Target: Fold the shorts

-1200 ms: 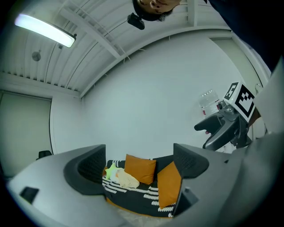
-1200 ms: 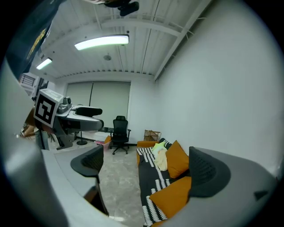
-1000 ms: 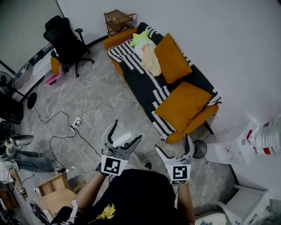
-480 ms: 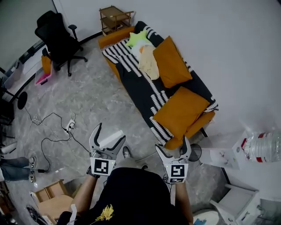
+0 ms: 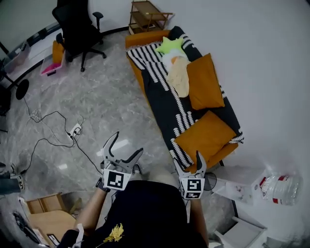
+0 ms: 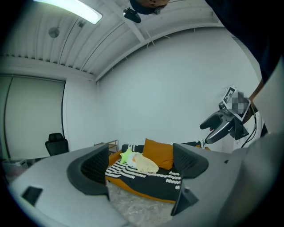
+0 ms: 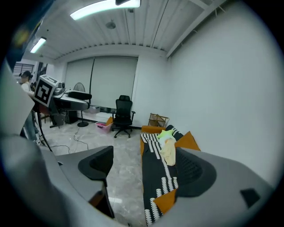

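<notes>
The shorts are a pale cream bundle lying on the sofa, beside a green star pillow. They also show far off in the left gripper view and the right gripper view. Both grippers are held in the air over the marble floor, well short of the sofa. My left gripper is open and empty. My right gripper is open too, its jaws closing with nothing between them. Each gripper view looks between its own jaws toward the sofa.
Two orange cushions lean on the sofa's black-and-white striped cover. A black office chair and a wooden side table stand at the far end. Cables trail over the floor. A water bottle sits at the right.
Both grippers have travelled across the floor and a little lower, and the sofa now lies straighter ahead. The right gripper's jaws have narrowed; the left's stay wide.
</notes>
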A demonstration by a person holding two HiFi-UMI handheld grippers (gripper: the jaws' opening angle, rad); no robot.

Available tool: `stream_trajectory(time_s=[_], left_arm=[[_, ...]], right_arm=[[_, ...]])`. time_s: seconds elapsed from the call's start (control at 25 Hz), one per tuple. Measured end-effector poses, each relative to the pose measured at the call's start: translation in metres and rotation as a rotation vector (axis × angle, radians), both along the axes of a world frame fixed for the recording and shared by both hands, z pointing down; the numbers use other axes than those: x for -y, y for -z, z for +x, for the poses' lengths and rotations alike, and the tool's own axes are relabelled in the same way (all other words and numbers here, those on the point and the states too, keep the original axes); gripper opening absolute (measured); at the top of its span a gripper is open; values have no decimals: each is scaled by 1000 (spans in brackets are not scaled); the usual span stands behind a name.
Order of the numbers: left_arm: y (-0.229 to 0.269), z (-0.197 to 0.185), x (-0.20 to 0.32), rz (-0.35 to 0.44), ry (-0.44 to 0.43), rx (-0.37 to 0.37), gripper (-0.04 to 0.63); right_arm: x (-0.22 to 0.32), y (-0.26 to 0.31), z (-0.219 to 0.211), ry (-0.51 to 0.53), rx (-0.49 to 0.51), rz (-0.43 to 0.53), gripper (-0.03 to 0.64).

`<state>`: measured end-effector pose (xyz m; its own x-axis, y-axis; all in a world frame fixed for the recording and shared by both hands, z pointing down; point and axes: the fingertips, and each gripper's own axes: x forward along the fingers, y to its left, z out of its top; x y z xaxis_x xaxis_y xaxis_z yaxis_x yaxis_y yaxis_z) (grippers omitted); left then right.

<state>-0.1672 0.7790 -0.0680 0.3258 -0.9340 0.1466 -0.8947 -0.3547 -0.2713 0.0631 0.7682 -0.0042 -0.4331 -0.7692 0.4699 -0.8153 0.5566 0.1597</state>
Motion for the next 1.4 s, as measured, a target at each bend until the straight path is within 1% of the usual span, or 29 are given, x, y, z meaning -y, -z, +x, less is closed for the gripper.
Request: stream_trajectory(time_s=[0.08,0.16,0.28,0.36,0.44,0.52,0.64,0.68,0.72,0.8,0.88,0.92,1.04,1.2,1.32,1.4], left_arm=[[-2,-14,14,-1,1,-5,456],[-5,-24,33,-3,2,1,456],[-14,-34,64,-16,-3,15,456],[-19,-38,90,-19,-3,29,456],[-23,-42,123,-20,0,44,456],[-32,-50,156,-53,18,52,456],[-38,-61,212,-136,51,36,456],[-32,-62,233,-145,49,32,456],[-26,-62,256,-139,39,36,454],[-14,-69,302,-124,21,88,456],[-10,-79,344,-152,36,149,456],[-11,-78,366,-161,42,160,455],[-17,-56,423,-168,21,166,454],[-22,-46,474,-183,-37,188,454],[-44,-33,507,-227,-82,175,454],[-56,-21,531,-258,-126,179,454]], right_arm=[[15,-1,-22,37,1,-13,447],[30,-6,-40,69,12,-35,410],[55,-16,-55,77,15,-49,389],[83,-23,-71,102,2,-31,383],[117,-29,-98,179,-40,13,363],[151,-31,-130,244,-46,51,343],[209,-26,-160,273,-1,52,333],[229,-20,-164,276,9,53,330],[250,-15,-165,276,19,55,323],[288,-10,-167,265,51,43,286],[327,-22,-168,260,92,3,192],[348,-30,-162,255,100,-13,181],[405,-49,-130,207,78,-29,181],[453,-52,-122,153,65,-33,181],[478,-61,-107,118,16,-56,179],[494,-73,-95,83,-14,-93,173]])
